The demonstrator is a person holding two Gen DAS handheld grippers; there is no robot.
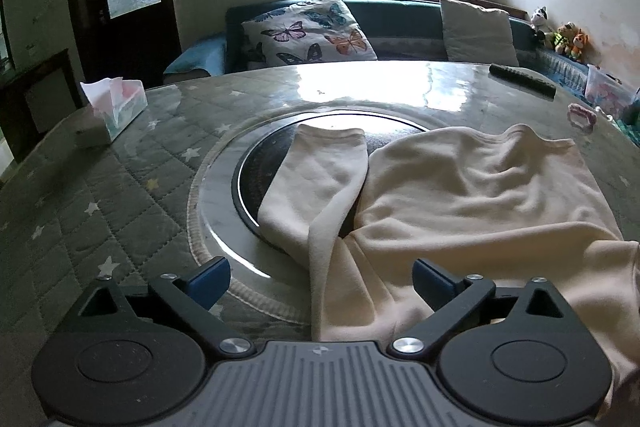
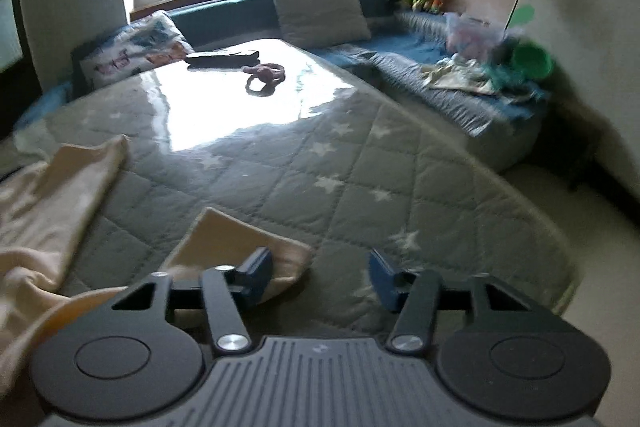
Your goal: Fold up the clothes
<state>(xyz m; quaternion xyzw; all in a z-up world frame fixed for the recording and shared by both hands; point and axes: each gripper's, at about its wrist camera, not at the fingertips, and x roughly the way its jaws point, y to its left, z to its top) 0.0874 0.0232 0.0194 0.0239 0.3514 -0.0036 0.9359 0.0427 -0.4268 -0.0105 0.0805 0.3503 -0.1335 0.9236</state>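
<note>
While no writing is legible, the cream sweatshirt sprawls on the star-quilted table, at one o'clock from the empty, spread left gripper; the right gripper gapes empty too.

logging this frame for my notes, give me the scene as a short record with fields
garment: cream sweatshirt spread on the table, not yet folded
sleeve: one sleeve lies over the round dark inset
surface: quilted star-print table cover
left gripper: open, over the garment's near edge
right gripper: open, beside a cream cuff
other items: tissue box, remote, pink hair tie
</note>
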